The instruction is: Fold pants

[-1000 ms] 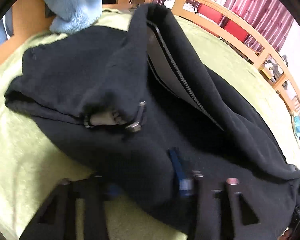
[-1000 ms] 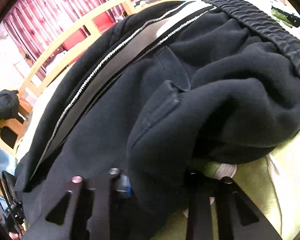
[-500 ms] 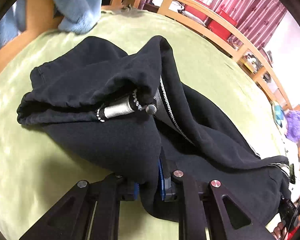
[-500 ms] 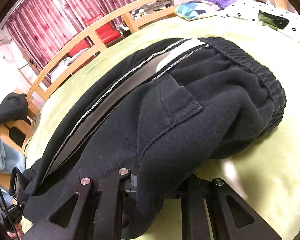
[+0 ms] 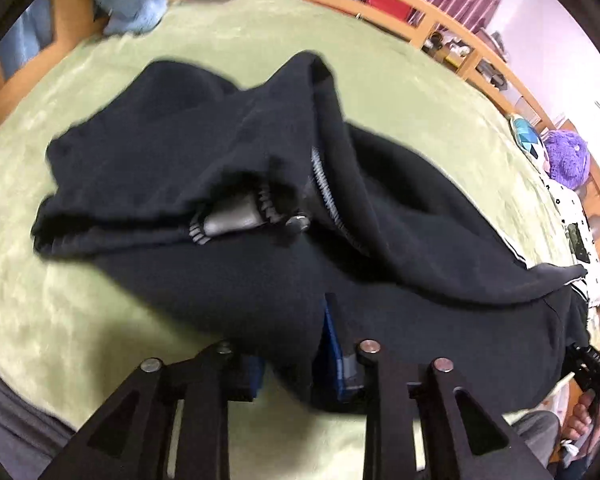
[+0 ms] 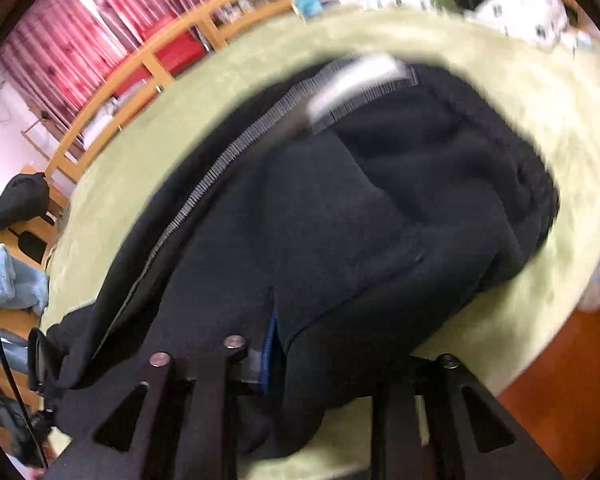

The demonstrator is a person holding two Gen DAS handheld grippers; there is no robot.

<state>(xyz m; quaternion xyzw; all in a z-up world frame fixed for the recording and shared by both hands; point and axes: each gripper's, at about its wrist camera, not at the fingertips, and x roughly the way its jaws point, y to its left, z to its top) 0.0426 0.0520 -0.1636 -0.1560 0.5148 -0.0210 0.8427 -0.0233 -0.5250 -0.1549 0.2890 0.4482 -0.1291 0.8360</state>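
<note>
Across the green blanket (image 5: 100, 320) lay the black pants (image 5: 228, 280), bunched and only partly doubled over, so by my judgement the fold was barely half done, with smoothing and further folds left. Grey side stripes with zipper-like edging twisted through the heap. The left gripper (image 5: 296, 364) pinched a fabric edge, and the right gripper (image 6: 332, 364) gripped cloth too.

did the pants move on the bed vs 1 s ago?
Yes. In the left wrist view the black pants now show more green blanket before the wooden rail, so they moved toward the camera.
</note>
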